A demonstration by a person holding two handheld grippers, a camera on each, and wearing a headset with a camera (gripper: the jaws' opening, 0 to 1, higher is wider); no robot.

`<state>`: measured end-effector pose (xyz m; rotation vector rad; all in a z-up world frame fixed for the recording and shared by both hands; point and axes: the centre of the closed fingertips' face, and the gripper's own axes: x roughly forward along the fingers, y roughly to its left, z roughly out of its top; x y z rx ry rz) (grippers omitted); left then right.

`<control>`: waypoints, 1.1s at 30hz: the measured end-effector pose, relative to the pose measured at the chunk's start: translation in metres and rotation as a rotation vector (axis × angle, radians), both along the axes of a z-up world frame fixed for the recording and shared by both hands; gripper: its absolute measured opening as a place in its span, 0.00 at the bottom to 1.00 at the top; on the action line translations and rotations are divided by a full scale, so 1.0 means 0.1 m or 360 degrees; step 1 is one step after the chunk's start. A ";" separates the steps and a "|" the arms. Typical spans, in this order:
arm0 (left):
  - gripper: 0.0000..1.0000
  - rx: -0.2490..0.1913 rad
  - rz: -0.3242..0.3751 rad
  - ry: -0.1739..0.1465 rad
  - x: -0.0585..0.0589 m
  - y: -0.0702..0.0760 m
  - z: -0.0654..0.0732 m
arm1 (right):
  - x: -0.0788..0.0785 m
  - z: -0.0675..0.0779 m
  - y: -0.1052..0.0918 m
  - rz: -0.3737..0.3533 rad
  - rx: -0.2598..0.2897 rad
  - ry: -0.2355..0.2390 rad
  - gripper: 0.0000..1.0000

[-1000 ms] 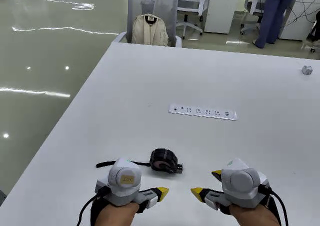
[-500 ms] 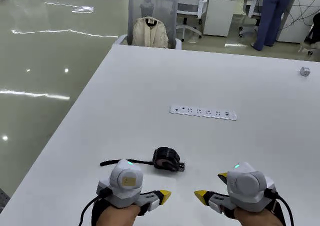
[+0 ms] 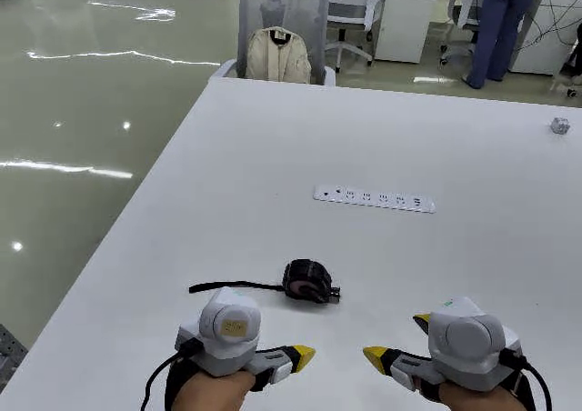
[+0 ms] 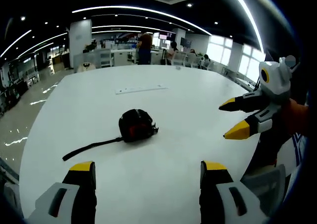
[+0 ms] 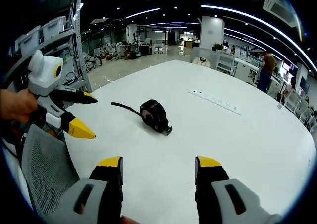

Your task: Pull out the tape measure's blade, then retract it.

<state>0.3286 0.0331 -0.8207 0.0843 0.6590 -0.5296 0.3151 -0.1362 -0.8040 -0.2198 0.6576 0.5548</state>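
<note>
1. Jaws apart on both. Head view: we see the left gripper (image 3: 296,355), the right gripper (image 3: 398,338), and the tape measure (image 3: 307,280) on the table (image 3: 409,111) just past them.
2. Left gripper view: we see its strap (image 4: 91,147) lying long.
3. Right gripper view: we see its blade tip (image 5: 168,130).

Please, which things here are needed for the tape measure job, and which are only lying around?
For the job:
- tape measure, untouched on the table
- left gripper, open
- right gripper, open

Lying about:
- power strip
- small grey object at the far right
- chair with a jacket, beyond the table
</note>
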 end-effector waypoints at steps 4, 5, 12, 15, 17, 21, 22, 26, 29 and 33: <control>0.85 0.0003 -0.0007 -0.0006 -0.04 0.00 0.02 | -0.04 0.03 -0.02 -0.0005 0.0000 -0.0011 0.61; 0.85 0.0000 -0.0007 -0.0010 -0.05 0.00 0.03 | -0.04 0.03 -0.03 -0.0011 -0.0005 -0.0011 0.62; 0.86 0.0012 -0.0005 -0.0020 -0.11 0.03 0.08 | -0.10 0.09 -0.13 -0.0040 -0.0027 -0.0031 0.69; 0.86 0.0015 0.0001 -0.0028 -0.13 0.06 0.11 | -0.13 0.11 -0.19 -0.0066 -0.0032 -0.0035 0.72; 0.86 0.0015 0.0005 -0.0032 -0.14 0.08 0.13 | -0.15 0.12 -0.24 -0.0088 -0.0038 -0.0036 0.75; 0.86 0.0017 0.0011 -0.0040 -0.17 0.13 0.16 | -0.19 0.16 -0.32 -0.0124 -0.0034 -0.0046 0.77; 0.87 0.0016 0.0011 -0.0042 -0.17 0.13 0.17 | -0.20 0.17 -0.33 -0.0128 -0.0032 -0.0047 0.77; 0.93 0.0023 0.0011 -0.0039 -0.18 0.16 0.17 | -0.25 0.18 -0.40 -0.0168 -0.0027 -0.0045 0.80; 0.96 0.0025 -0.0001 -0.0048 -0.18 0.17 0.18 | -0.30 0.15 -0.46 -0.0214 -0.0027 -0.0012 0.81; 0.98 0.0023 0.0005 -0.0050 -0.19 0.19 0.20 | -0.35 0.12 -0.51 -0.0241 -0.0015 0.0001 0.82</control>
